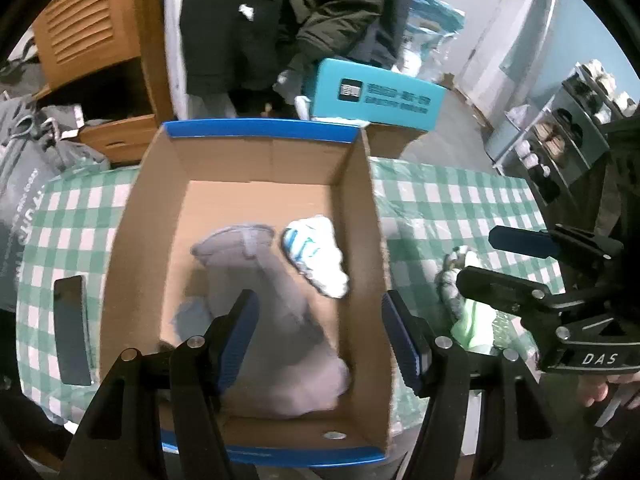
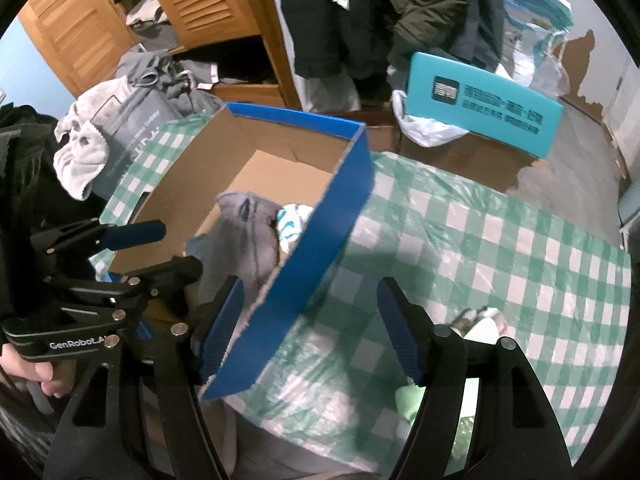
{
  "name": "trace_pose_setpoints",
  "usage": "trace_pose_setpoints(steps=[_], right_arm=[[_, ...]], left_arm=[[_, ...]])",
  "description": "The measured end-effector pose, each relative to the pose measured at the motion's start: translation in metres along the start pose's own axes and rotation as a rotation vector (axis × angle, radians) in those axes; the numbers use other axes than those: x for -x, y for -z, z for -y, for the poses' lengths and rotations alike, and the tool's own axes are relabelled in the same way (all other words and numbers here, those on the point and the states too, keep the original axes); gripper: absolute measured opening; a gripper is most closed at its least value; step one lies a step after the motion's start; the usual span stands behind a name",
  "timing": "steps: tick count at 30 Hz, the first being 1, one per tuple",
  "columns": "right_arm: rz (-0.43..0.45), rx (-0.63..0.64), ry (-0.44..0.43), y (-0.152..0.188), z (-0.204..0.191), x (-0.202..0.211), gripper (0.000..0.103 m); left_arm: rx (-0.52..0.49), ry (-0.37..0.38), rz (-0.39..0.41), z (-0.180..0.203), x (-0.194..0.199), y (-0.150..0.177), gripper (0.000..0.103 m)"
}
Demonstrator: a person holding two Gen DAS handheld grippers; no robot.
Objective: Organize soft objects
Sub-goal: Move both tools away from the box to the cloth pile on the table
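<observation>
Step in hand: the person is judged to be between placements, with one more soft item waiting to go into the cardboard box [image 1: 360,216].
Left tool [image 1: 318,338]: it is hovering over the box with its jaws spread and nothing between the pads.
Right tool [image 2: 310,330]: it is hanging over the box's blue outer wall and the cloth, jaws spread and pinching nothing.
Grey garment [image 1: 276,320]: it is lying loose on the box floor, beside the white-and-blue sock [image 1: 316,256].
Remaining item: a pale green and grey soft piece [image 1: 466,304] is sitting on the worktop just outside the box's right wall.
Doing it well: the right tool is probably best placed for it; coming down over the middle of the bunch and clearing the wall before letting go should be keeping the box from shifting.
Worktop [image 2: 500,248]: a green-and-white checked cloth under clear plastic is covering it, and may be sliding under a dragged item.
Room: wooden louvred doors [image 2: 200,4], hanging dark coats [image 2: 400,12] and a teal carton [image 2: 480,104] are crowding the background.
</observation>
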State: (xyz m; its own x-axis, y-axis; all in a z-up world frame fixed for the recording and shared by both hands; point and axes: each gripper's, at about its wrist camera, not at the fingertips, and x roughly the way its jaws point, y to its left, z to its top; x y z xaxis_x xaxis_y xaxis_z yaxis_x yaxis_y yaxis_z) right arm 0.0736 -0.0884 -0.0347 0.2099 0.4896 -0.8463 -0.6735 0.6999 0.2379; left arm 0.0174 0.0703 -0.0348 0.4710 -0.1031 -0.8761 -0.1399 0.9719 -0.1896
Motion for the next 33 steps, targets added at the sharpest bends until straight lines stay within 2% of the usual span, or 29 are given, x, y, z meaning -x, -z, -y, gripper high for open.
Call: trace_pose_setpoints(steps=[13,18,25,33], right_arm=[[-0.005,-0.080,0.040,0.028,0.046,0.013,0.072],[-0.002,-0.108,0.051,0.036,0.063,0.018,0.072],[-0.006,-0.158,0.077,0.048,0.090,0.022,0.072],[-0.021,-0.220,0.119,0.066,0.121,0.025,0.072]], left_arm=[[-0.116,0.041,-0.045,0.061,-0.014,0.003,0.065],[-0.152,0.054,-0.064,0.083,-0.021,0.008,0.069],[-0.171,0.084,-0.109,0.102,-0.035,0.016,0.069],[-0.206,0.080,-0.161,0.123,-0.056,0.024,0.069]])
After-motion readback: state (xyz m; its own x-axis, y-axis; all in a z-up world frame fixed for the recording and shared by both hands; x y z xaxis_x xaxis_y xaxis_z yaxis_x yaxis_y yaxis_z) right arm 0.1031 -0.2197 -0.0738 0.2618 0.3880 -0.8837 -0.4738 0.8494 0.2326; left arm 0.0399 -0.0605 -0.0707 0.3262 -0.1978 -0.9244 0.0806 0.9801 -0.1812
